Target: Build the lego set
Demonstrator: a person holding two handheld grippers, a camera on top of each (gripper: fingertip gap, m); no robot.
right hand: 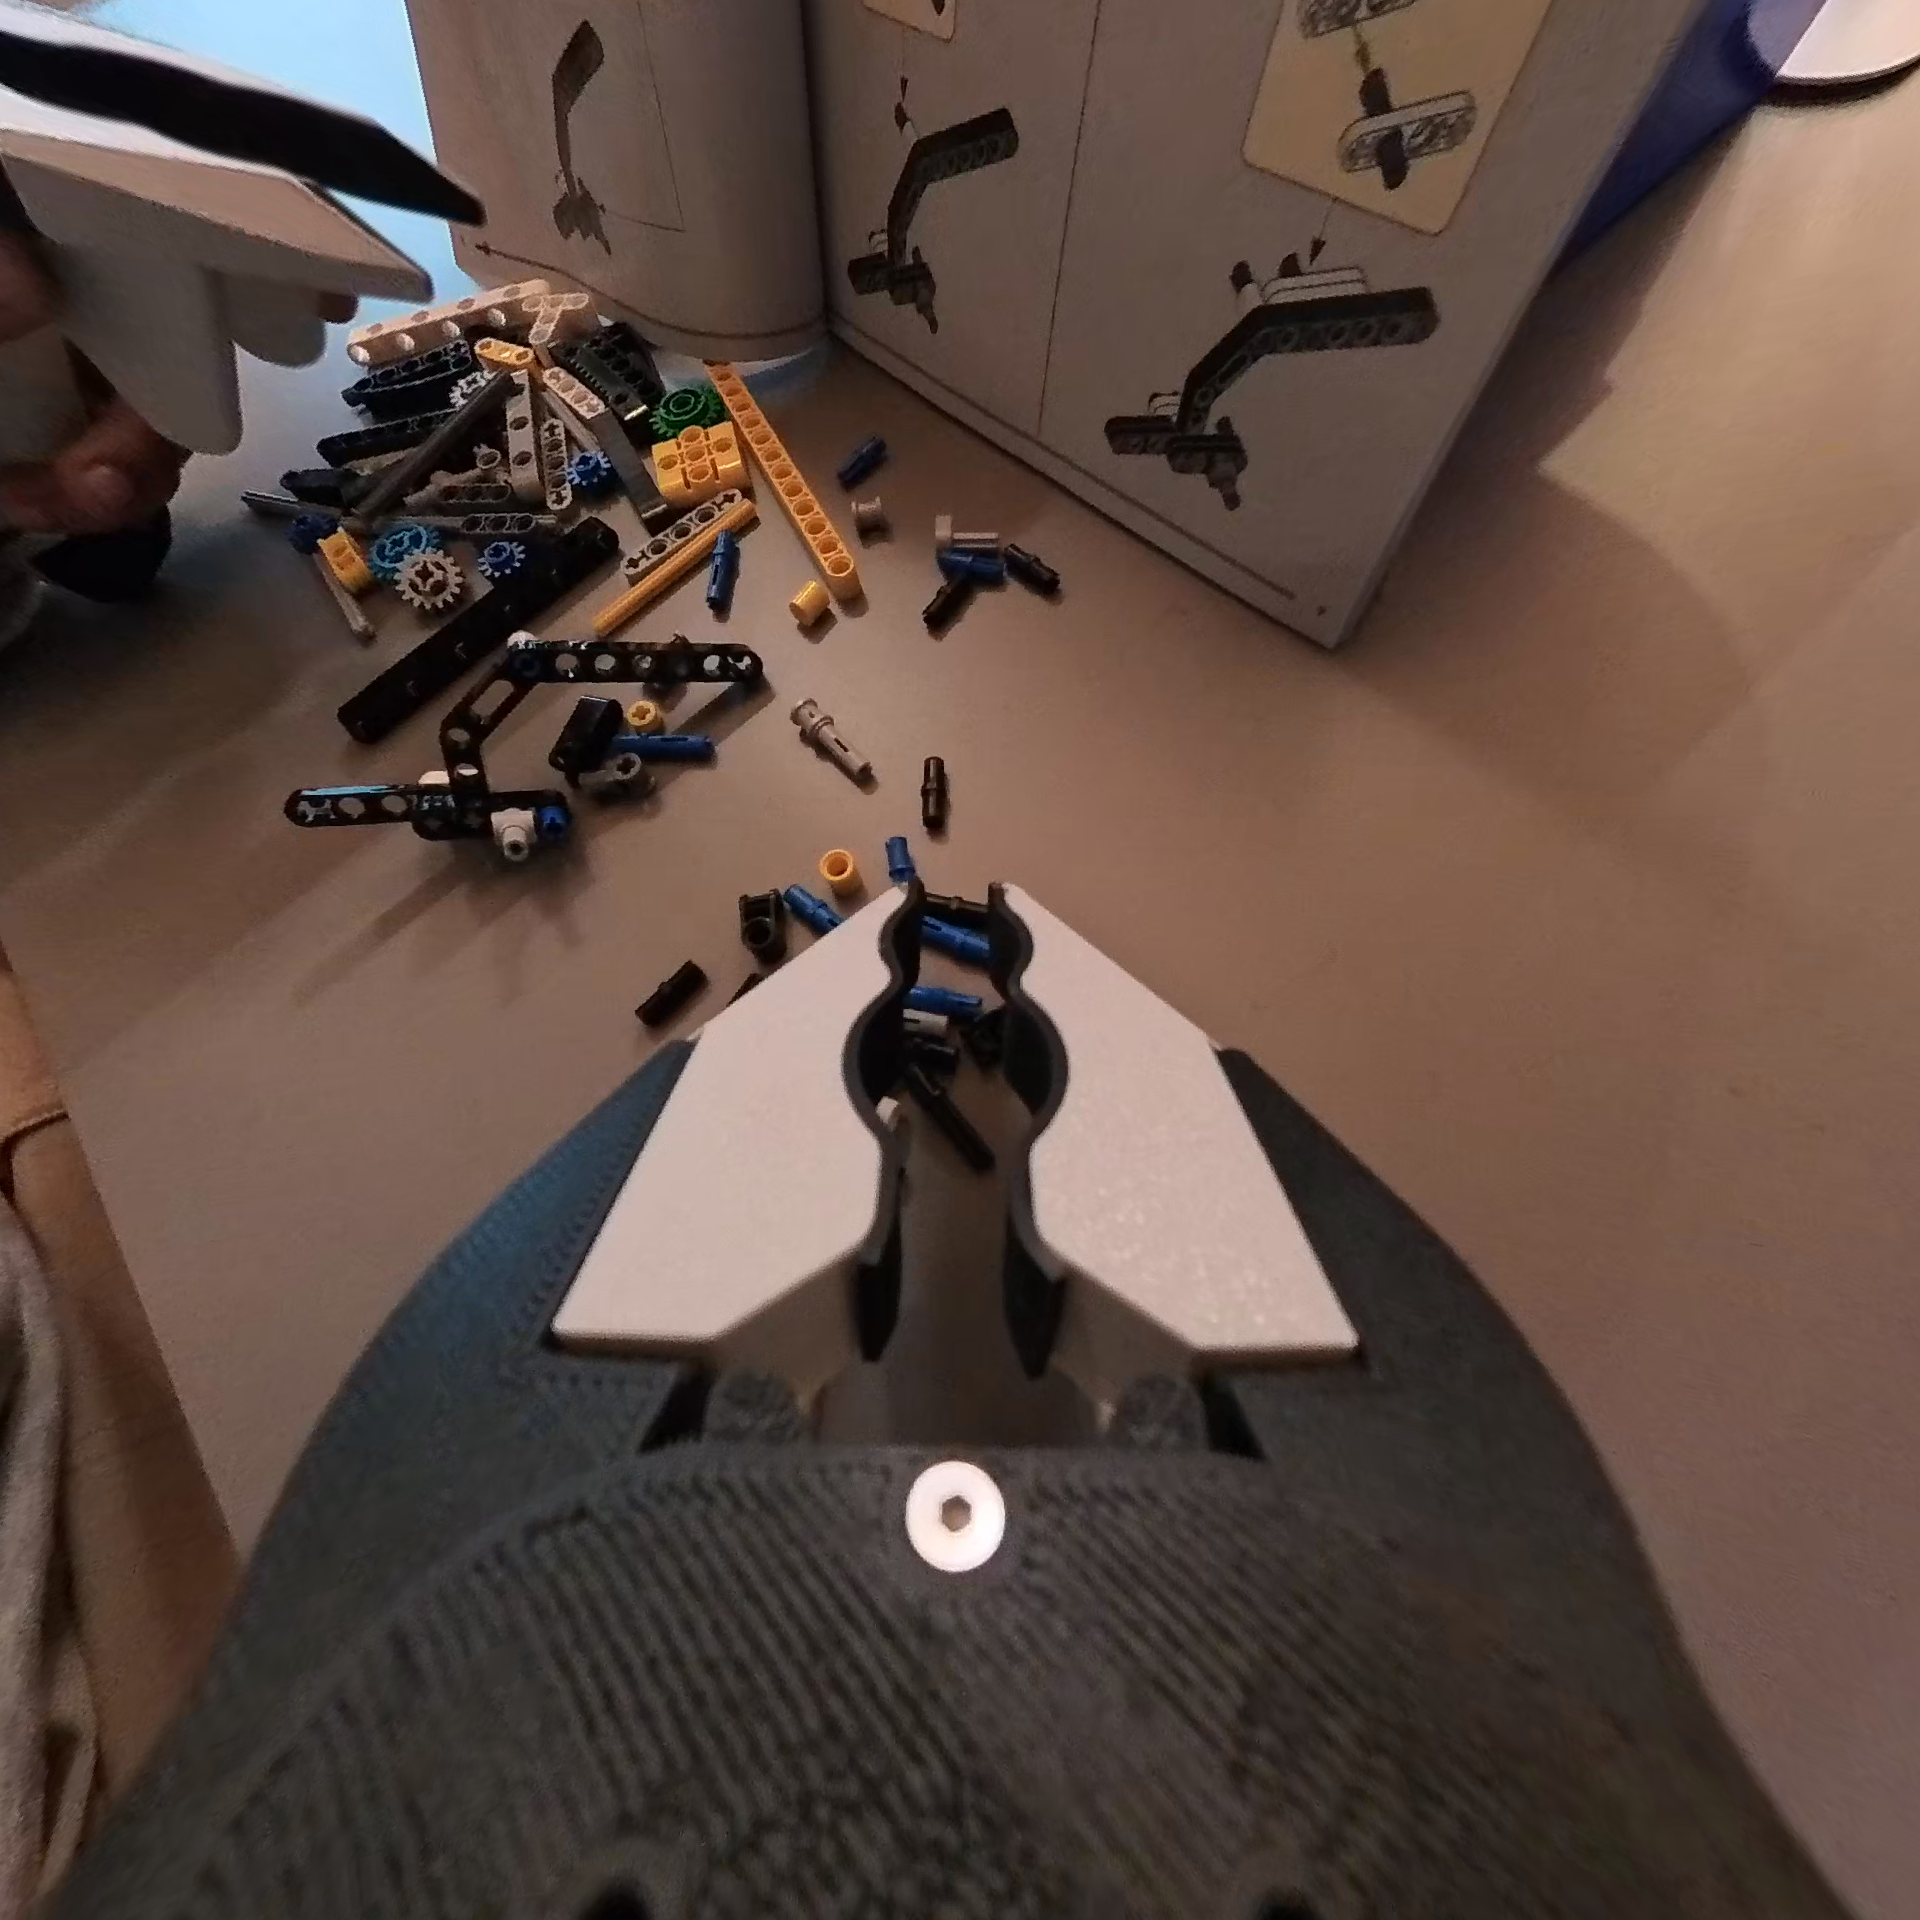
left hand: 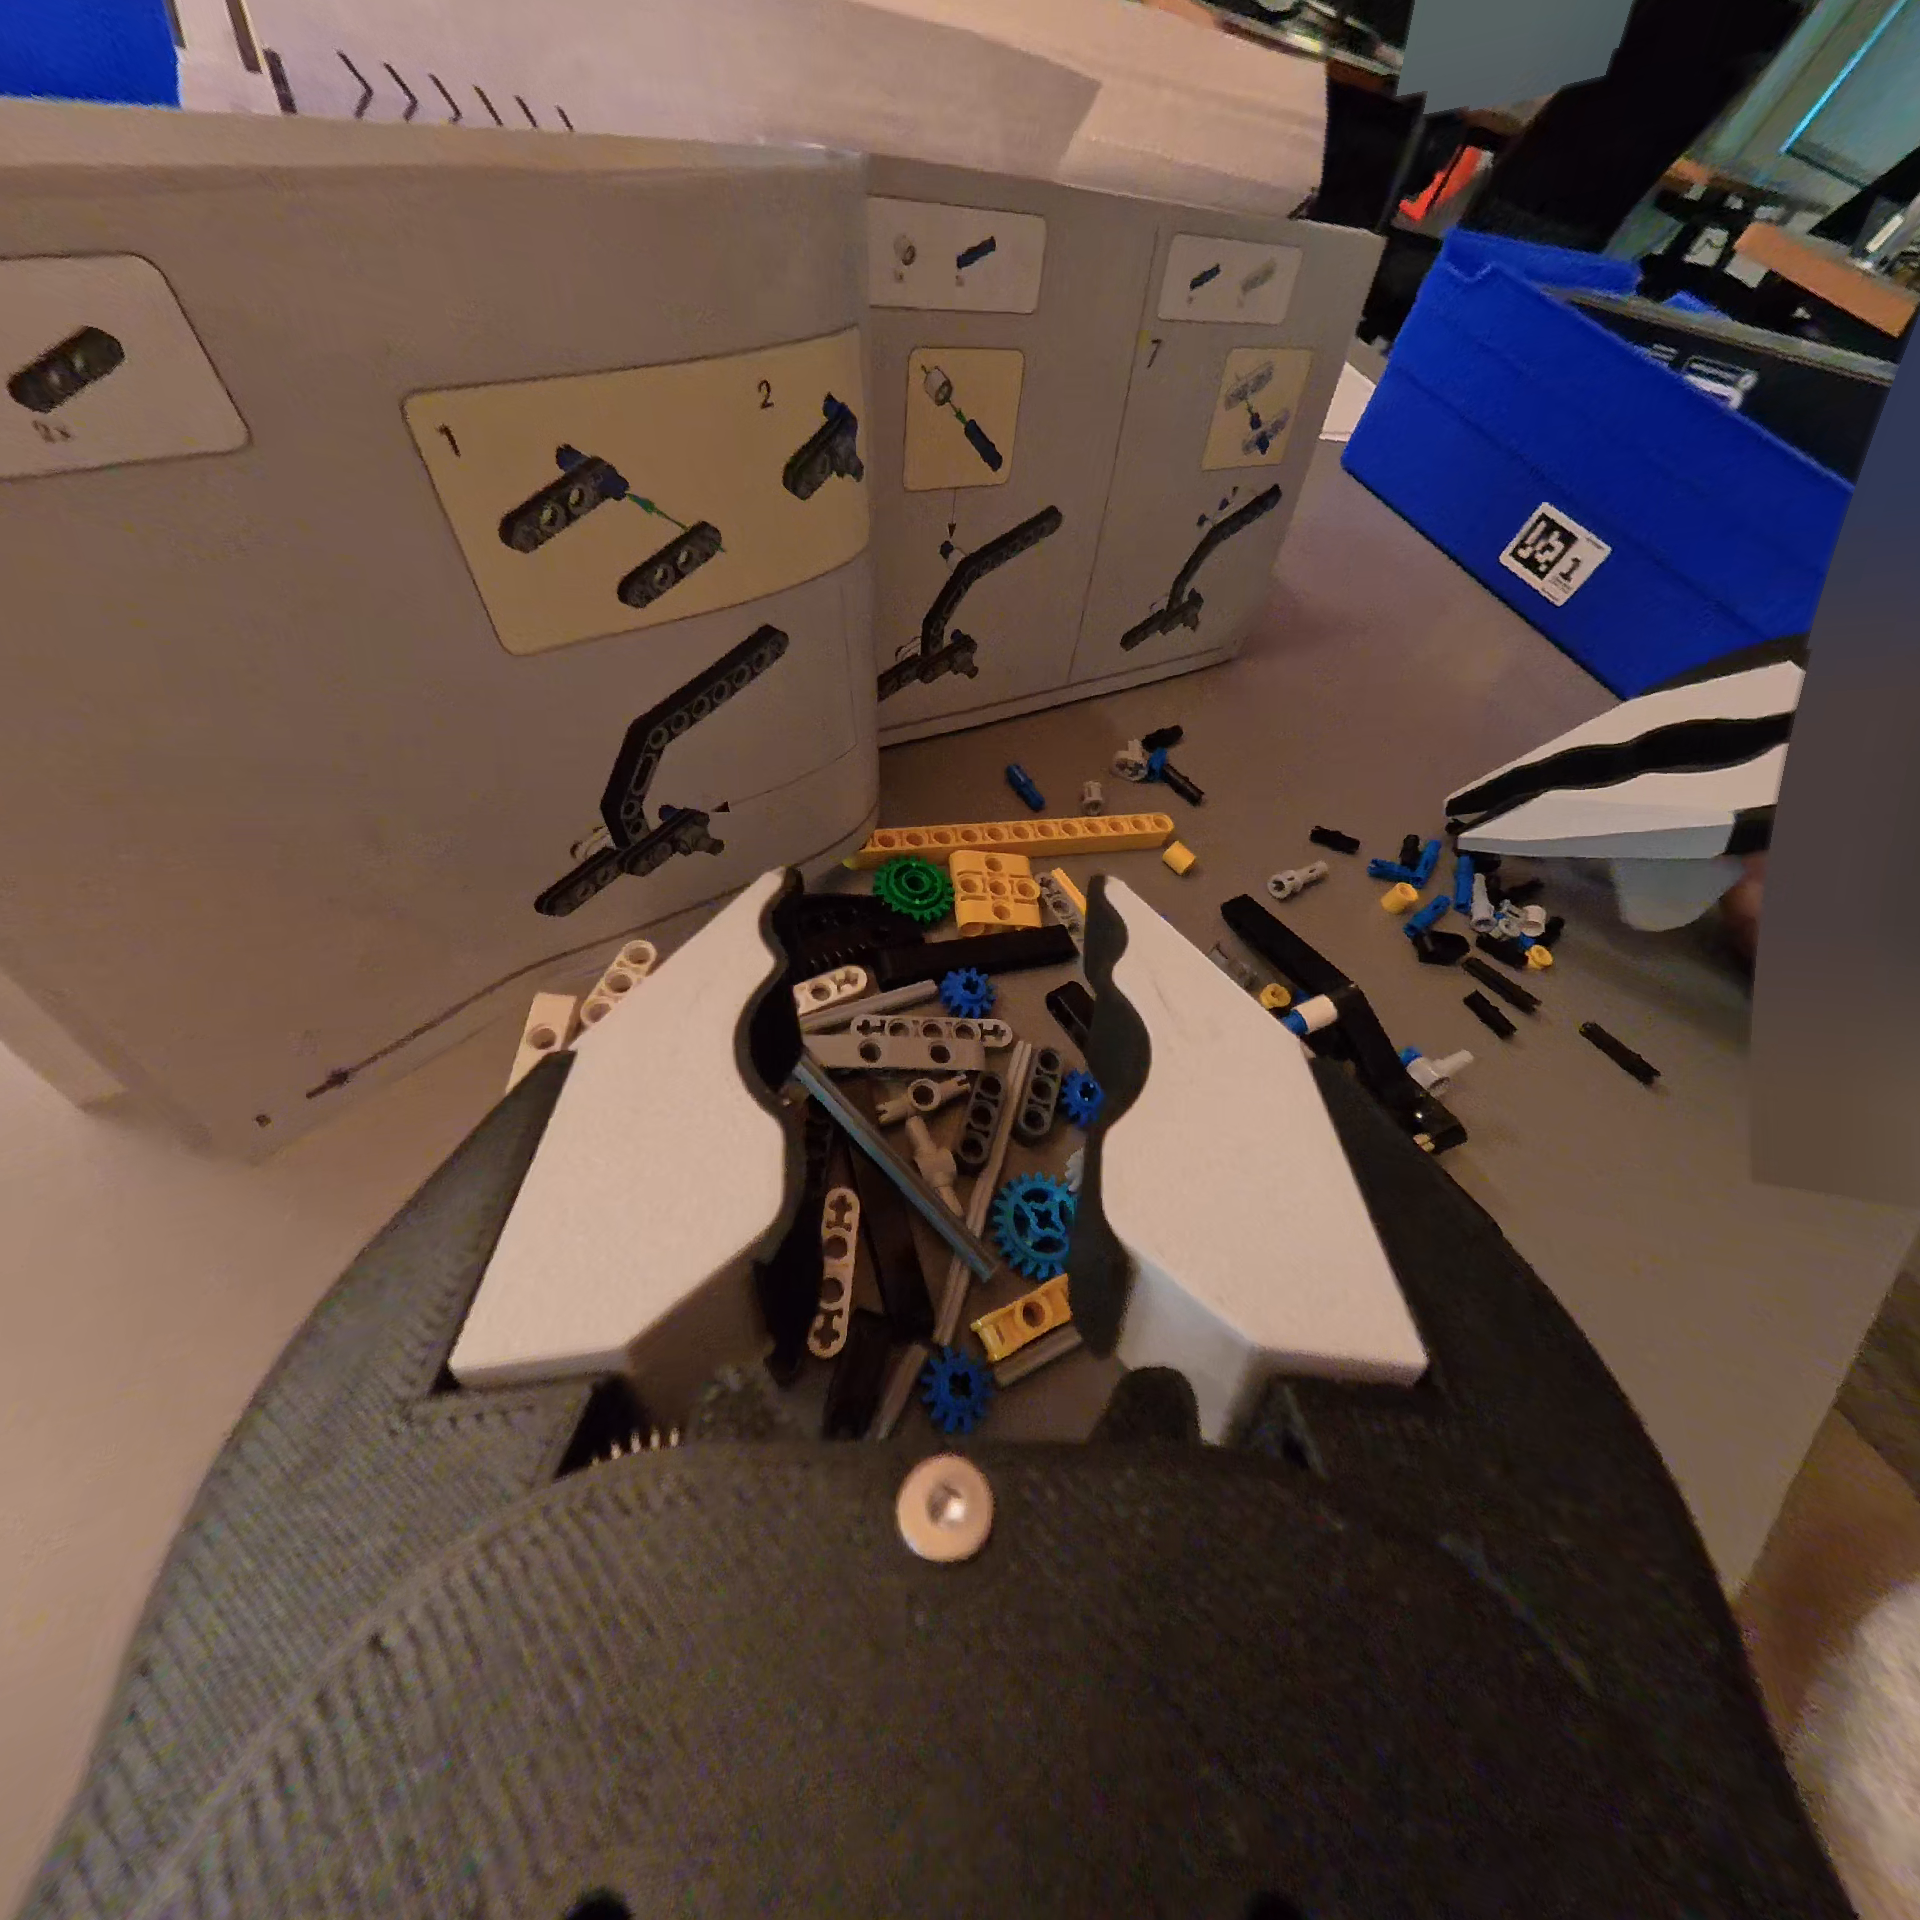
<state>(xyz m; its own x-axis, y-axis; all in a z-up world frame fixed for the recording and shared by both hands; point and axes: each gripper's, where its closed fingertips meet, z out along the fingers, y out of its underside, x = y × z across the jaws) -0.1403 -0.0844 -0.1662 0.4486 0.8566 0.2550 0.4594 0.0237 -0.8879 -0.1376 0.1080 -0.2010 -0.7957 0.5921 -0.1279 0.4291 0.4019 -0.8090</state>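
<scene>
My left gripper (left hand: 940, 904) is open and empty, hovering over a pile of loose Lego Technic parts (left hand: 935, 1101): grey and black beams, axles, blue gears. A green gear (left hand: 912, 886) and a long yellow beam (left hand: 1018, 831) lie at its far edge. My right gripper (right hand: 954, 902) hangs low over a small heap of blue and black pins (right hand: 940, 997). Its jaws are nearly closed. A black pin (right hand: 956, 906) lies across the tips; whether it is pinched is unclear. A partly built black bent-beam assembly (right hand: 582, 717) lies between the piles, also in the left wrist view (left hand: 1340, 1029).
An open instruction booklet (left hand: 623, 520) stands upright behind the parts and also fills the back of the right wrist view (right hand: 1143, 260). A blue bin (left hand: 1590, 468) sits at the far right. Stray pins (right hand: 930, 795) dot the grey table (right hand: 1455, 935). A person's hand (right hand: 83, 457) holds the left gripper (right hand: 447, 249). My hands' fingertips stand some 20 cm from each other. To the green gear (left hand: 912, 886): left tips about 6 cm, right tips about 20 cm. It is also in sight in the right wrist view (right hand: 688, 412).
</scene>
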